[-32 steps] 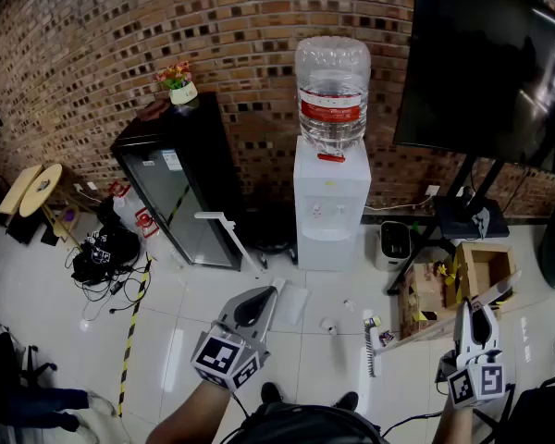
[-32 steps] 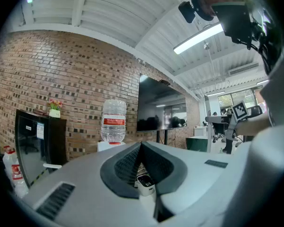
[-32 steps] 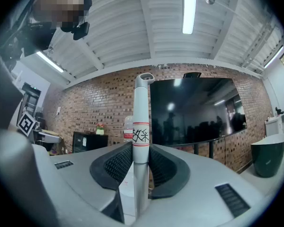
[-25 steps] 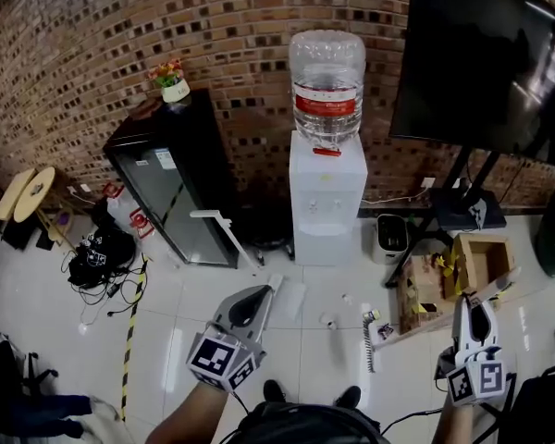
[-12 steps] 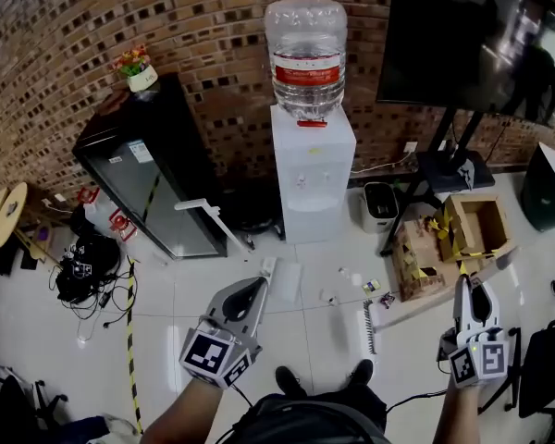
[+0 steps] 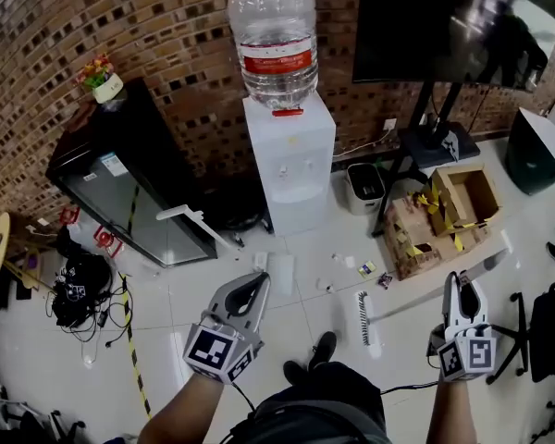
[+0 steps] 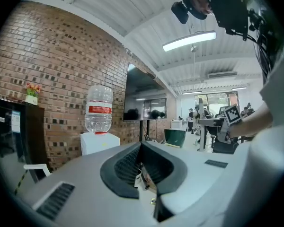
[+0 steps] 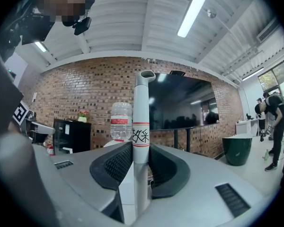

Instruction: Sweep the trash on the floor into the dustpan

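Observation:
My right gripper [image 6: 462, 281] is shut on the white broom handle [image 6: 412, 301], which slants down to the broom head [image 6: 363, 318] on the tiled floor. In the right gripper view the red-striped handle [image 8: 140, 122] stands upright between the jaws of that gripper [image 8: 141, 149]. My left gripper [image 6: 256, 281] hovers beside the white dustpan [image 6: 283, 273]; in the left gripper view its jaws [image 7: 142, 148] meet at the tips with nothing between them. Small bits of trash [image 6: 365, 268] lie scattered ahead of the broom.
A white water dispenser [image 6: 288, 172] stands against the brick wall, with a black fridge [image 6: 129, 192] to its left. Cardboard boxes [image 6: 435, 215] and a TV stand [image 6: 425, 146] are at the right. Cables [image 6: 74, 285] and striped tape [image 6: 134, 359] lie at the left. The person's shoes [image 6: 307, 363] are below.
The view has swung, so the dispenser, fridge and boxes have slid left and upward. Both grippers keep their places; the right one still holds the broom.

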`<state>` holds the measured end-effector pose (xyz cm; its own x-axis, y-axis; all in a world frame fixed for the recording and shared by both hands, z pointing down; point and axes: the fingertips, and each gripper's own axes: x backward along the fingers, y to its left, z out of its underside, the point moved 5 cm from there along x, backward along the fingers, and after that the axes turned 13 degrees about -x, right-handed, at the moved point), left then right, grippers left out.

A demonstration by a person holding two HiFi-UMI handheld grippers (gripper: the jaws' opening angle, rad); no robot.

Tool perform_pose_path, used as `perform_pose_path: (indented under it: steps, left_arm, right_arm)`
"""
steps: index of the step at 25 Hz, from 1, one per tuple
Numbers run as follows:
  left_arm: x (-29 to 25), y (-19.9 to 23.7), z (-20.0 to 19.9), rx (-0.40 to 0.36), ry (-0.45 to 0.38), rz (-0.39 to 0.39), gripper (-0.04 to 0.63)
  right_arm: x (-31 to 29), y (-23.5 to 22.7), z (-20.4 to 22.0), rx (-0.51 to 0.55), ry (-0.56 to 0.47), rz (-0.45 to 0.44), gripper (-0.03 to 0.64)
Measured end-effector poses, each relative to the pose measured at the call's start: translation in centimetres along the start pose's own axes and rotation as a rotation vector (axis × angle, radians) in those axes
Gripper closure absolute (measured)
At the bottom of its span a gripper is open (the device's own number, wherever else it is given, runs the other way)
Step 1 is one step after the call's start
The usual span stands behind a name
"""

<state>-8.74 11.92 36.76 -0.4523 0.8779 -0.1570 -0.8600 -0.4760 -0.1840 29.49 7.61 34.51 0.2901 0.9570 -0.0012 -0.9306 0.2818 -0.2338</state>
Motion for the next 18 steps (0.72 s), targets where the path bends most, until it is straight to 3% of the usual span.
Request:
perform_pose_path:
  steps: [11, 18]
  left_arm:
    - [-8.7, -0.8, 4.4, -0.007, 0.082, 0.159, 0.583]
    - [-14.9, 0.7, 7.5, -0.037, 0.15, 0.193, 0.583]
  right_arm:
    - [-3.6, -4.7, 7.8, -0.037, 0.077, 0.119, 0.505]
    - [-7.5, -9.5, 13.5, -0.049, 0.105, 0.209, 0.506]
